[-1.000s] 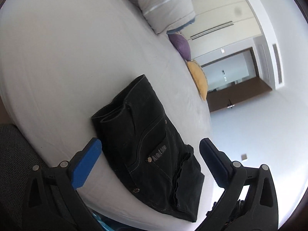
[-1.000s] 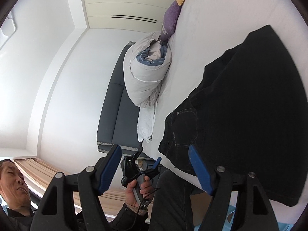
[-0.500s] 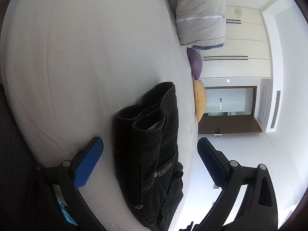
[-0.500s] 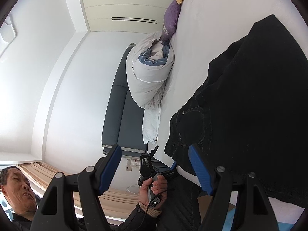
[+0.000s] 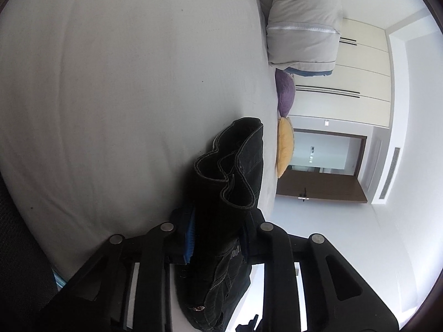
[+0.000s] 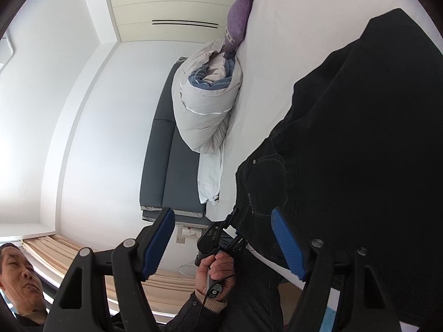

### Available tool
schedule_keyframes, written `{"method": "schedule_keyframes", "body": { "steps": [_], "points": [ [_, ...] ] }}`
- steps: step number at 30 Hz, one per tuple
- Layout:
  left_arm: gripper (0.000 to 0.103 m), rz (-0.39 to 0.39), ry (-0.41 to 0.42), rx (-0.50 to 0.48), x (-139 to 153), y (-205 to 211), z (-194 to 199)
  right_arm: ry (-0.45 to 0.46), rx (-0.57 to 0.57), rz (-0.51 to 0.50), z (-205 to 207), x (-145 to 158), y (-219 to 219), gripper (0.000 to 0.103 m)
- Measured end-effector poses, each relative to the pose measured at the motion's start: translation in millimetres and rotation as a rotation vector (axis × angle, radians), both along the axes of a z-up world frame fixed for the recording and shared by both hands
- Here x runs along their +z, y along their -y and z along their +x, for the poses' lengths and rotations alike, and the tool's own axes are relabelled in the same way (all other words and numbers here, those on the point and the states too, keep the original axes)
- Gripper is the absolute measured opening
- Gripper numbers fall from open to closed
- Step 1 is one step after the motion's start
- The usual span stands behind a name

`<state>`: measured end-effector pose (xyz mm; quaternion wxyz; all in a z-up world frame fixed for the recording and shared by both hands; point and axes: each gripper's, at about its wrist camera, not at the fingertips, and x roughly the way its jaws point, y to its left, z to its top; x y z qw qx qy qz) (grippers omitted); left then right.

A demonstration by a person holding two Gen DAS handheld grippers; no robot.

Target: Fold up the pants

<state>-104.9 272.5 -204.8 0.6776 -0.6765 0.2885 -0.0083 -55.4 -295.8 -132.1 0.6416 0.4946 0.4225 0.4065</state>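
A person's left tool (image 5: 217,238) is closing its jaws on a stack of folded black jeans (image 5: 232,182), the blue pads pressing the denim from both sides near the edge of a bed covered in a white sheet (image 5: 124,83). The jeans' folded layers stand bunched just ahead of the tool's fingers. The right tool (image 6: 221,243) hangs released, its jaws wide with nothing between them; the jeans (image 6: 360,138) lie just beside its right-hand finger. Between its fingers, farther off, the person's hand (image 6: 216,274) grips the handle of the left tool. Beyond the jeans, a rolled grey duvet (image 5: 304,22), a purple cushion (image 5: 285,94) and a yellow cushion (image 5: 285,146) line the bed's far side.
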Motion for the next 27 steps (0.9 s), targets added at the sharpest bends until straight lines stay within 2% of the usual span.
{"method": "schedule_keyframes", "body": {
  "steps": [3,7,10,12,13,15,18,20,23,27],
  "points": [
    [0.016,0.040,0.011,-0.022,16,4,3,-0.017,0.014,-0.057,11,-2,-12,0.076],
    [0.015,0.143,0.044,-0.073,51,14,10,-0.021,0.032,-0.097,31,-2,-27,0.076],
    [0.015,0.237,0.077,-0.120,81,29,19,-0.112,0.044,-0.211,48,-24,-39,0.076],
    [0.015,0.296,0.103,-0.156,100,41,25,-0.157,0.067,-0.372,53,-44,-52,0.062],
    [0.015,0.333,0.118,-0.179,112,49,29,-0.121,0.066,-0.422,52,-44,-56,0.051],
    [0.015,0.399,0.150,-0.225,133,66,36,-0.089,0.060,-0.410,49,-41,-56,0.054],
    [0.015,0.501,0.208,-0.316,167,103,50,-0.118,0.027,-0.310,47,-38,-43,0.065],
    [0.015,0.582,0.251,-0.388,189,135,58,-0.099,-0.017,-0.286,41,-30,-30,0.077],
    [0.015,0.680,0.320,-0.522,212,196,68,-0.059,-0.044,-0.276,35,-14,-6,0.077],
    [0.015,0.760,0.366,-0.684,215,275,75,-0.027,-0.074,-0.232,28,6,33,0.077]
  ]
}}
